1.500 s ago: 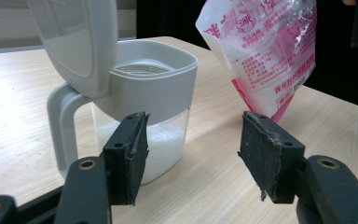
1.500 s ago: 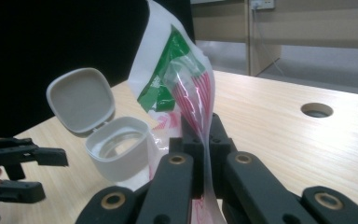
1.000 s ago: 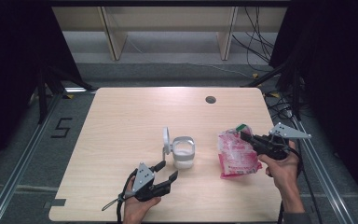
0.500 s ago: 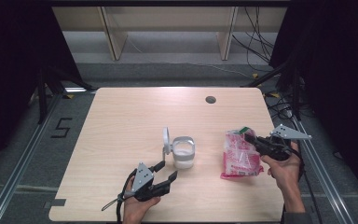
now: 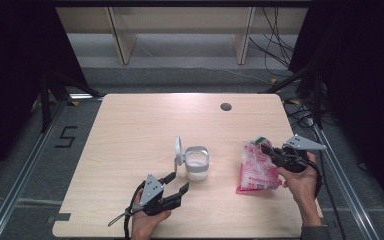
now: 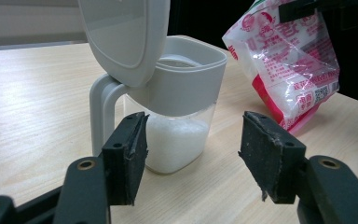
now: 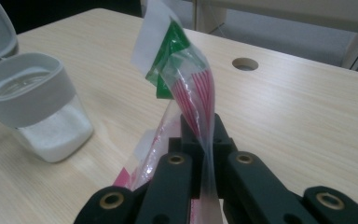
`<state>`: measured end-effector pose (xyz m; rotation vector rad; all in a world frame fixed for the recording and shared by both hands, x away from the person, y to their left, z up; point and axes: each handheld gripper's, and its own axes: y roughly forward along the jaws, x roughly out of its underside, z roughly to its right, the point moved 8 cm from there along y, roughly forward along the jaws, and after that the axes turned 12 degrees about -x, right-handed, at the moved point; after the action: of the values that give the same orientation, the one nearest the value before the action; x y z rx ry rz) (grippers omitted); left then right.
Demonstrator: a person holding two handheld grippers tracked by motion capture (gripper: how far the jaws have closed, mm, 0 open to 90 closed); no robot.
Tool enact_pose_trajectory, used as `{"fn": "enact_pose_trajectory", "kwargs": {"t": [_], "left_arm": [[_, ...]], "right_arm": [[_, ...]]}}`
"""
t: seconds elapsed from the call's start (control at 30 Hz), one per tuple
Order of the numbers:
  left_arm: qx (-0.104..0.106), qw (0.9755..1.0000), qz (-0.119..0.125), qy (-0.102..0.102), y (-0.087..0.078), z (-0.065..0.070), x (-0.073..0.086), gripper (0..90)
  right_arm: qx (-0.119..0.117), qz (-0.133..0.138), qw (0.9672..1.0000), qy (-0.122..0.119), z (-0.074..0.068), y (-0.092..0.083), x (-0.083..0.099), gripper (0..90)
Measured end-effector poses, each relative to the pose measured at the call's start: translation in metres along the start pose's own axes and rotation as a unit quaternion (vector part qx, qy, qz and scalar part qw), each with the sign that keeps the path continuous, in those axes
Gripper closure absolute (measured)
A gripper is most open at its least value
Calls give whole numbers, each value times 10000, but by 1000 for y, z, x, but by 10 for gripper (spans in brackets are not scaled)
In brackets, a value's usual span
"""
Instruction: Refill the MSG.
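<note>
While its hinged lid (image 5: 178, 148) stands flipped up, the clear jar (image 5: 197, 163) sits part full of white grains on the pale wood surface (image 5: 130, 130); dark room around. Right claw (image 5: 269, 151) clenched on the pink bag (image 5: 254, 170) top, bag right of jar. Left claw (image 5: 176, 184) released, just short of jar.
</note>
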<state>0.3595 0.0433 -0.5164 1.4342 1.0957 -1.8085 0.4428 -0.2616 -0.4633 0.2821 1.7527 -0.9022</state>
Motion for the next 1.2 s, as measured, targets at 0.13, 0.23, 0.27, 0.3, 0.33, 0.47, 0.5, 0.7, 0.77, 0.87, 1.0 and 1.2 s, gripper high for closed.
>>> {"fn": "enact_pose_trajectory", "kwargs": {"t": [0.13, 0.23, 0.27, 0.3, 0.33, 0.47, 0.5, 0.7, 0.77, 0.87, 1.0, 1.2], "left_arm": [[-35, 10000, -37, 27, 0, -2, 1, 403], [-58, 10000, -63, 0, 0, -3, 1, 403], [-56, 10000, -69, -2, 0, -2, 1, 402], [-47, 10000, -72, 23, 0, -2, 1, 402], [-14, 10000, -25, 18, 0, -1, 1, 402], [-18, 10000, -35, -22, 0, -2, 1, 400], [-26, 10000, -72, 22, -1, -2, 1, 399], [-29, 10000, -60, 11, -1, -4, 0, 395], [-40, 10000, -55, -16, -1, -4, 0, 394], [-23, 10000, -62, -21, -1, -4, 0, 392], [-35, 10000, -68, -20, -1, -5, -1, 392], [-71, 9999, -50, -84, -1, -7, -2, 393]], "right_arm": [[5, -132, 9998, 115, -1, 5, 6, 898], [34, -225, 9996, 155, -1, 5, 8, 896], [-1, -102, 9998, 142, -1, 8, 7, 896], [41, -201, 9996, 193, -1, 6, 8, 896], [39, -156, 9998, 107, 1, 7, 8, 895], [106, -211, 9993, 281, 5, 9, 13, 889], [131, -254, 9990, 342, 5, 8, 15, 887], [233, -292, 9984, 431, 13, 10, 22, 879], [234, -331, 9982, 445, 14, 10, 23, 878], [288, -329, 9980, 451, 16, 12, 24, 873], [361, -394, 9979, 369, 21, 14, 27, 853], [462, -445, 9971, 407, 27, 9, 30, 764]]}}
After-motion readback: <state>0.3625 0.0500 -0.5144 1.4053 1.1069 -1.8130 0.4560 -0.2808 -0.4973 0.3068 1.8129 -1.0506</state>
